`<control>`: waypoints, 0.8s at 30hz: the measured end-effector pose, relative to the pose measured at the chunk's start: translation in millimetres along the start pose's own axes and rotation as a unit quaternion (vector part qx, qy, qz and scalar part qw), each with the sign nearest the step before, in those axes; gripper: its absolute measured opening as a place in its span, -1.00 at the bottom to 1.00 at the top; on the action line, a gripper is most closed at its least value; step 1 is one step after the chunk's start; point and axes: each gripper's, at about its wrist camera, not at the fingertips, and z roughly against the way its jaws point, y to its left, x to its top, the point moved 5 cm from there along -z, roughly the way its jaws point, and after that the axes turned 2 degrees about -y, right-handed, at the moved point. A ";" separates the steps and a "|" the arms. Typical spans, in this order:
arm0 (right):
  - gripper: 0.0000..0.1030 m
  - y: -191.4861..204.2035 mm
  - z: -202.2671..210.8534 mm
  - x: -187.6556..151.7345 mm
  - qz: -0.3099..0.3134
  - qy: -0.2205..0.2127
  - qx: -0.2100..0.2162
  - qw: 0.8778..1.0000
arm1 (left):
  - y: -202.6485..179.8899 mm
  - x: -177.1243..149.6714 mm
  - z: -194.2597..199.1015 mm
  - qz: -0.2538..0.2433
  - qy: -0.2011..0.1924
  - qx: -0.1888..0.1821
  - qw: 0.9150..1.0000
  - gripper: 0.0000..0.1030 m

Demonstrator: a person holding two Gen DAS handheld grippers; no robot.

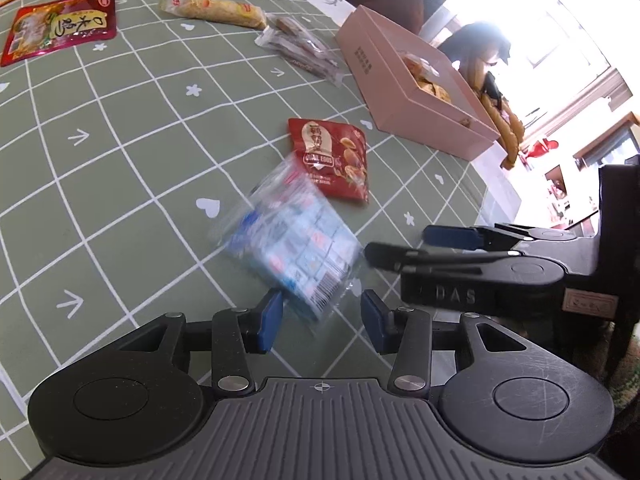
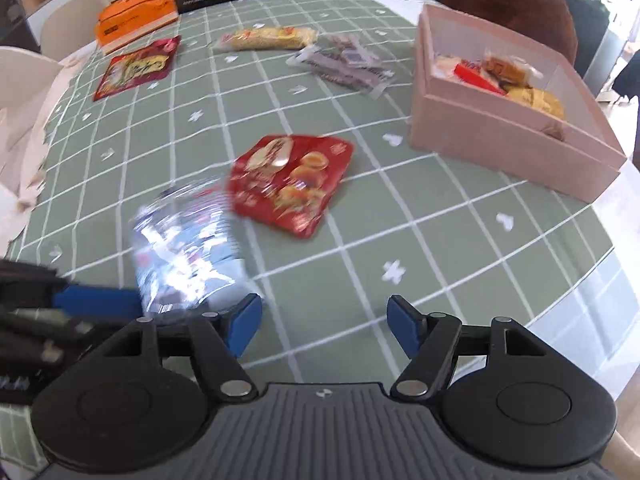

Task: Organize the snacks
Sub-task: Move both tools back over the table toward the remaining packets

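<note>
Our left gripper point(image 1: 322, 316) has its blue pads spread, and the blurred blue-and-white clear packet point(image 1: 290, 240) lies on the green checked tablecloth point(image 1: 120, 168) with its near end between them; we cannot tell whether a pad touches it. Our right gripper point(image 2: 324, 326) is released too, fingers wide apart over bare cloth near the table's front edge, just right of that packet. The red quail egg pouch point(image 1: 332, 158) lies touching the packet's far end. The pink box point(image 2: 500, 140) sits toward the right edge, with several snacks inside. Near the far edge lie a red pouch point(image 1: 60, 28), a yellow packet point(image 1: 214, 10) and a clear wrapped snack point(image 1: 300, 50).
</note>
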 end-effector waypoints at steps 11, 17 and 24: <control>0.34 -32.4 15.3 -12.4 -0.052 -0.007 -0.009 0.999 | 25.6 23.1 10.7 0.039 -0.034 0.006 0.999 -0.06; 0.34 -13.0 29.1 -17.8 -0.035 -0.013 0.016 0.999 | 25.0 37.9 9.3 0.037 -0.041 0.017 0.998 -0.06; 0.35 28.3 43.7 8.5 0.036 -0.045 0.068 0.996 | 28.8 30.3 6.5 0.056 -0.007 0.035 0.998 -0.06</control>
